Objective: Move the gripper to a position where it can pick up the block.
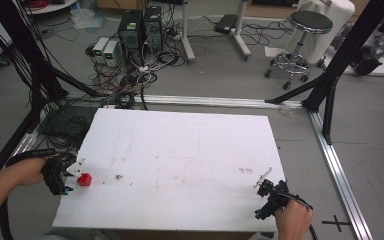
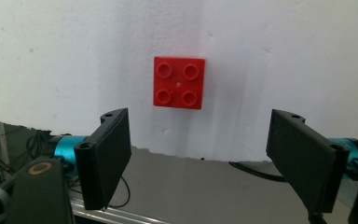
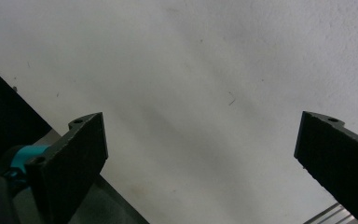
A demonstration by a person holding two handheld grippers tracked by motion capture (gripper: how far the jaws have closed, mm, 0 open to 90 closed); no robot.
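I see the white table (image 1: 180, 165) spread across the workspace, bare but for a few smudges. My left gripper (image 1: 62, 175) sits at its left edge, jaws spread wide with nothing between them. My right gripper (image 1: 270, 195) hangs over the near right corner, jaws likewise wide apart over bare white surface. The small red brick (image 2: 179, 82) lies studs-up near the left edge, just ahead of the left gripper's jaws, lined up with the gap and untouched.
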